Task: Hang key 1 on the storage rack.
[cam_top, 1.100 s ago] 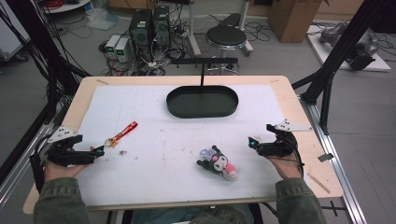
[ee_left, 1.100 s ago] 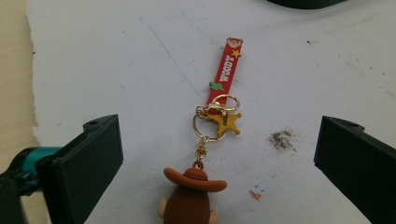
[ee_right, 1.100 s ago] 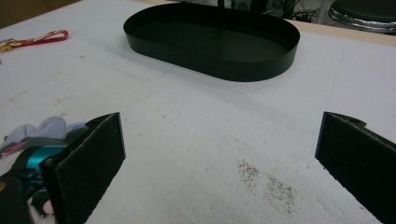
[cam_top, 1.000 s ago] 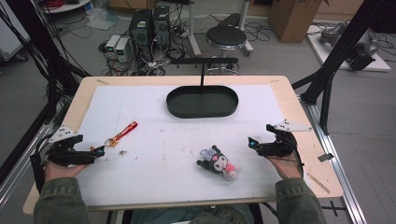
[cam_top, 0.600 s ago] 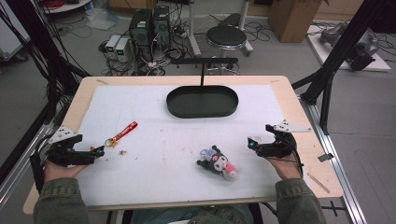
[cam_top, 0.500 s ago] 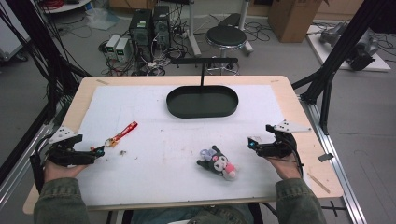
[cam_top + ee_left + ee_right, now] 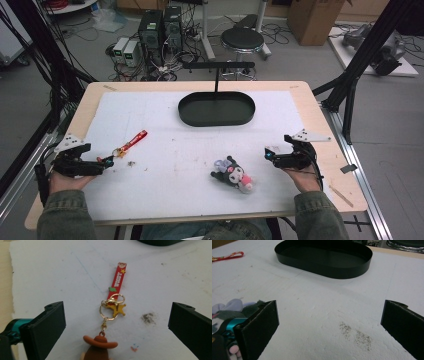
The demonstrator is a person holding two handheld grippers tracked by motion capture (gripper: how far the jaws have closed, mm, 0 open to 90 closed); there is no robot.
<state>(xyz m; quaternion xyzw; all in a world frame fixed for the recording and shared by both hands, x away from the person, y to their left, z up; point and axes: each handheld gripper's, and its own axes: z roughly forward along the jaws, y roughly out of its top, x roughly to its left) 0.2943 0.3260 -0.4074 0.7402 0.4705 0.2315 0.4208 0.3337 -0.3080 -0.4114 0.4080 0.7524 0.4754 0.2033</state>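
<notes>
Claws (image 7: 102, 164) unmoved, both agape.

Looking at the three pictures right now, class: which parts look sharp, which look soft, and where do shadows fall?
High view: even light, slightly soft throughout. Left gripper view: the red keychain is sharp, its brown hat charm at the bottom edge softer. Right gripper view: the black tray casts a soft shadow on the white mat; the plush toy is blurred.

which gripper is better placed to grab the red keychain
Left. The left gripper sits right at the red keychain, jaws wide open with it between them. The right gripper is across the table by the plush toy.
</notes>
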